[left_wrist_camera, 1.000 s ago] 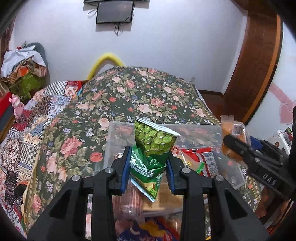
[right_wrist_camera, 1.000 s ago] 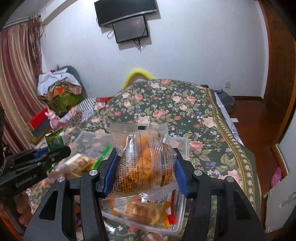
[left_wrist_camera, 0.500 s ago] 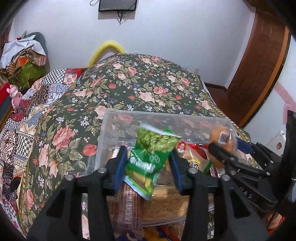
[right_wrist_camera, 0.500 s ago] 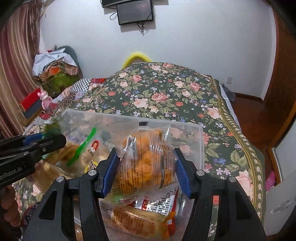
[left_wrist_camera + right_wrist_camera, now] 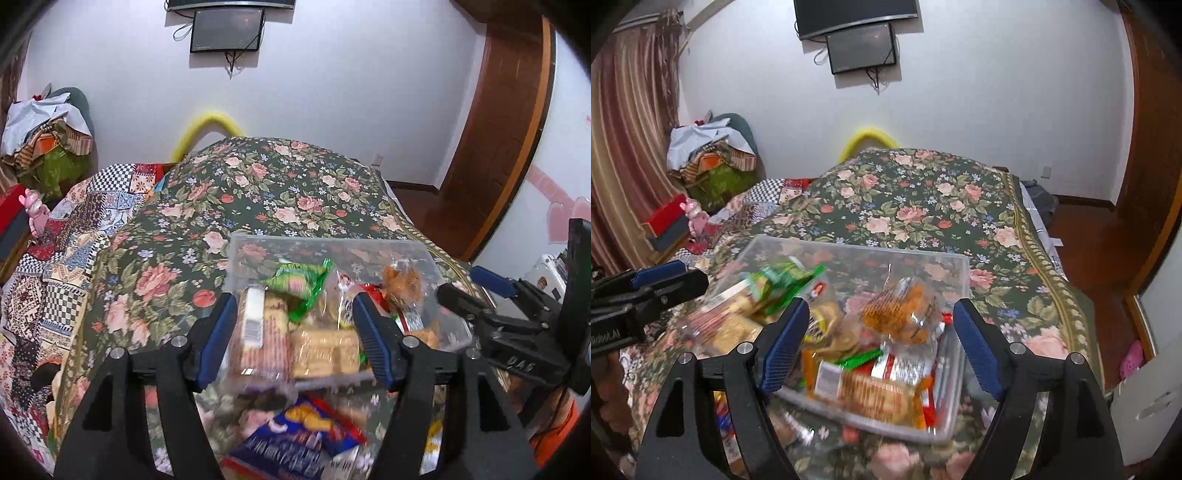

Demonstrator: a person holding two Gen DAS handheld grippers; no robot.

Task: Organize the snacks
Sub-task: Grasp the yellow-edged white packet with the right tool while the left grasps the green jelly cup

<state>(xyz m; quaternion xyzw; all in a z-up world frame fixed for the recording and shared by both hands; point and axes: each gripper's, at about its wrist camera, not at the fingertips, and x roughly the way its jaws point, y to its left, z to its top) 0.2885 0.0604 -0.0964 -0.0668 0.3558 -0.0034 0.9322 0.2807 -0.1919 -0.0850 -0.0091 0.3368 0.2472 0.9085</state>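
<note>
A clear plastic bin [image 5: 236, 258] [image 5: 960, 291] sits on the floral bedspread and holds several snack packs. The green pea packet [image 5: 299, 284] [image 5: 783, 280] lies in the bin's left part on biscuit packs [image 5: 266, 332]. The clear bag of orange snacks [image 5: 905, 314] [image 5: 400, 284] lies in the right part. My left gripper [image 5: 295, 336] is open and empty just above the bin's near side. My right gripper [image 5: 879, 347] is open and empty above the bin's right half. Each gripper also shows at the edge of the other's view, the right one [image 5: 491, 302] and the left one [image 5: 646, 291].
A blue snack pack [image 5: 291, 439] and other loose packs lie on the bedspread [image 5: 295, 195] in front of the bin. A patchwork quilt [image 5: 74, 229] lies to the left. A wooden door [image 5: 498, 129] is at the right, and clutter [image 5: 709, 162] at the far left.
Both grippers have opened. The green pea packet and the orange snack bag have dropped from them into the bin, and both grippers have pulled back slightly.
</note>
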